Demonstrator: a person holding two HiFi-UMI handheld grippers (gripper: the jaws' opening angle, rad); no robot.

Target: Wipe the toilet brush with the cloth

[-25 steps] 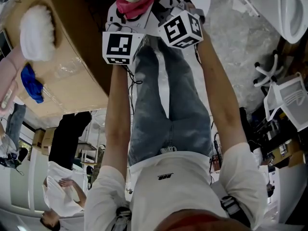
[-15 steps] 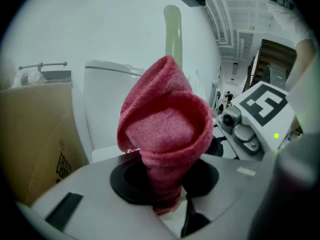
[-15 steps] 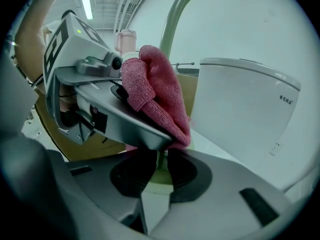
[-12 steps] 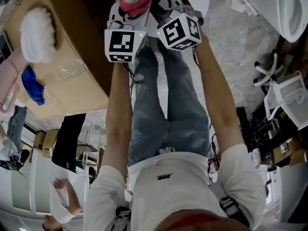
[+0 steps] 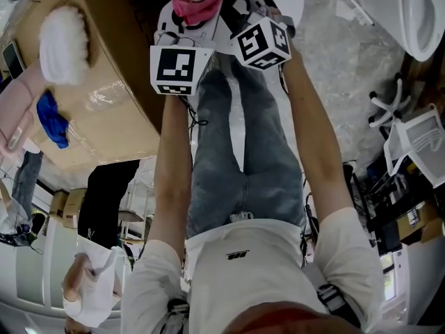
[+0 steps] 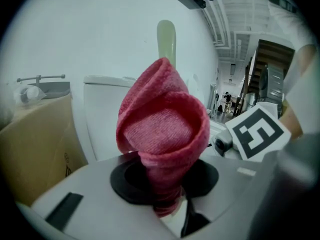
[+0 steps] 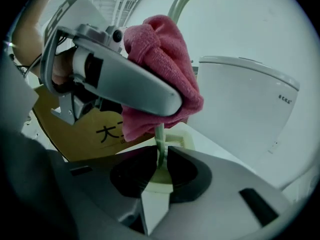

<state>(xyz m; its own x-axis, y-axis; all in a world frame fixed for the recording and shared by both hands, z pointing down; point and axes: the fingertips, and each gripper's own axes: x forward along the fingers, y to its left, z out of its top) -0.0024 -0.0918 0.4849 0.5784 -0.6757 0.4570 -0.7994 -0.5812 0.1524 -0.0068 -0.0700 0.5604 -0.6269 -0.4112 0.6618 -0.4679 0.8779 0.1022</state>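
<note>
Now the white toilet fills the right gripper view at 3 o'clock of the cloth, and a cardboard box lies at 10 o'clock in the head view. The person's legs run up the middle of that view, and both grippers meet beyond them at 12 o'clock. The left gripper has its jaws narrowed onto the pink cloth — a second ago they stood wide. The pinched cloth stands up in a folded cone, bunched on the pale green toilet brush, whose handle rises past it toward 12 o'clock. The right gripper clamps the brush's thin stem just below the cloth, jaws nearly together. Against the earlier head view, the cloth sits a little nearer the top edge — the right gripper's marker cube has kept its place.
</note>
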